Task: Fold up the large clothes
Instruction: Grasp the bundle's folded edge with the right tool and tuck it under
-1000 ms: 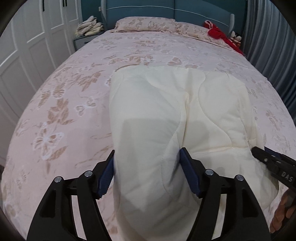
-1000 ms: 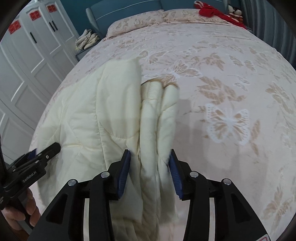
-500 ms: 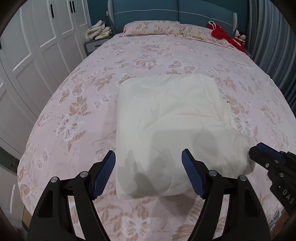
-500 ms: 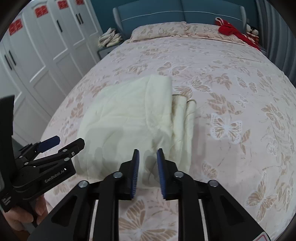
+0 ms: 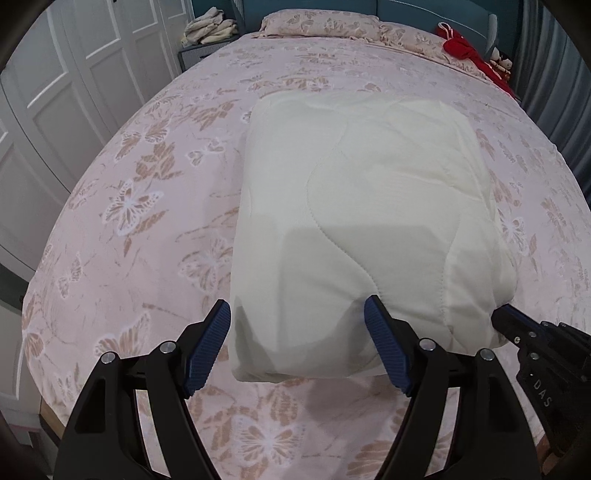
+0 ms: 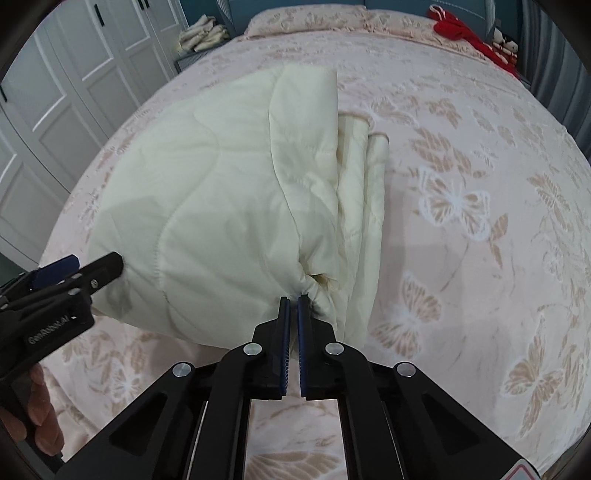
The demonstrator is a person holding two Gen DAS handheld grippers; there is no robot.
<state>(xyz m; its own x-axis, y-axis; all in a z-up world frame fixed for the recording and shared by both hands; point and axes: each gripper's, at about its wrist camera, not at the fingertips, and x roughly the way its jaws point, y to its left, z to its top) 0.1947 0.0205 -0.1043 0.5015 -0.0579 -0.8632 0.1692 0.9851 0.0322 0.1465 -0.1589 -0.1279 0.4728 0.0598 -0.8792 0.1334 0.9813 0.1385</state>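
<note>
Here is the cream quilted comforter [image 5: 369, 221], folded into a thick block and sitting on the bed [image 5: 147, 221], on the pink butterfly-print bedspread, toward the near end of the mattress. Its folded layers show stacked along the right edge in the right wrist view.

The left hand-held gripper [image 5: 297, 345] stands wide, its blue-padded jaws straddling the comforter's near left corner. The fabric sits between them, and the right pad looks to be against it, but there is no pinch; these jaws have just been easing wider.

Over on the right, the right hand-held gripper [image 6: 293, 306] is a different story: its jaws have just been closing and are now nearly together, with a bunch of the comforter's near edge gathered and puckered at their tips. That is a clamp on the cloth. From the left wrist view, its black tip meets the comforter's near right corner.

A person's fingers [image 6: 40, 402] wrap the left tool's handle at the lower left of the right wrist view.

Farther back: pillows [image 5: 321, 26] at the headboard, a red garment [image 5: 465, 48] by them on the right, and white wardrobe doors [image 5: 74, 74] along the left.
</note>
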